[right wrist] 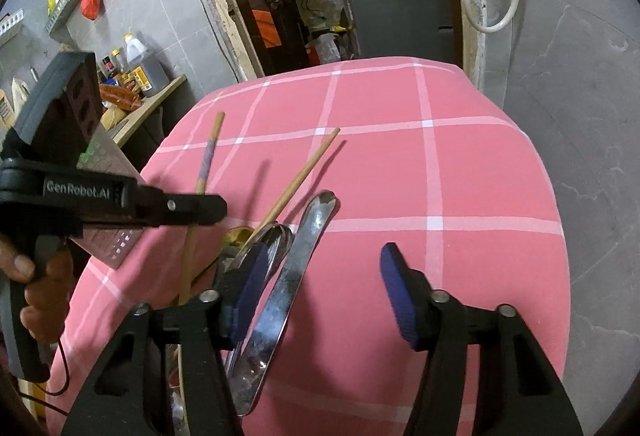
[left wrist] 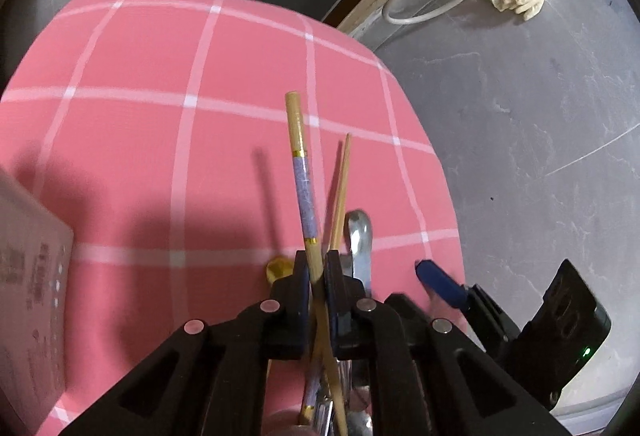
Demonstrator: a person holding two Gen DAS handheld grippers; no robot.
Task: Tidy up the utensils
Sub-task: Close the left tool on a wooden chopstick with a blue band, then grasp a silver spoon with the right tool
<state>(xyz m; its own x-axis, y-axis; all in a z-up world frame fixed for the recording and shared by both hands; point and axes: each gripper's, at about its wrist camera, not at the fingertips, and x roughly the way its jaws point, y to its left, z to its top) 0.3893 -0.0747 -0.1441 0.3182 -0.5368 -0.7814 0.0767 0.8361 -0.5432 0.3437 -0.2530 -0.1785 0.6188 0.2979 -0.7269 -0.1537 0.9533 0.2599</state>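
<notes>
The worktop (right wrist: pixel 460 176) is wearing a pink cloth crossed by thin white grid lines, its matte weave showing a soft, rounded far edge in both wrist views. Beyond that edge a grey marbled floor (left wrist: pixel 520 156) is opening wide on the right side, while a dark doorway and wooden frame are crowding the far side. The right half of the cloth is lying bare, giving open room there; a pale perforated box (left wrist: pixel 28 276) is closing in the left edge.

The left gripper (left wrist: pixel 318 272) is pinching narrowly on a patterned chopstick (left wrist: pixel 303 176), a slim wooden stick with a lavender speckled band set between two gold rings, its blunt end pointing away over the cloth. A plain wooden chopstick (left wrist: pixel 340 196) is slanting just beside it and crossing it under the gripper; whether the pads are also pressing on this one cannot be told. A person's hand (right wrist: pixel 36 276) is gripping the left tool's handle.

The right gripper (right wrist: pixel 324 288) is standing half open, its blue ribbed pads apart. A long steel spoon handle (right wrist: pixel 296 276), flat, shiny and smudged, is lying between the pads near the left one, with the pads not pressing on it. More steel utensils (right wrist: pixel 272 240) and a gold-coloured piece (right wrist: pixel 238 236) are clustering just left of it.
</notes>
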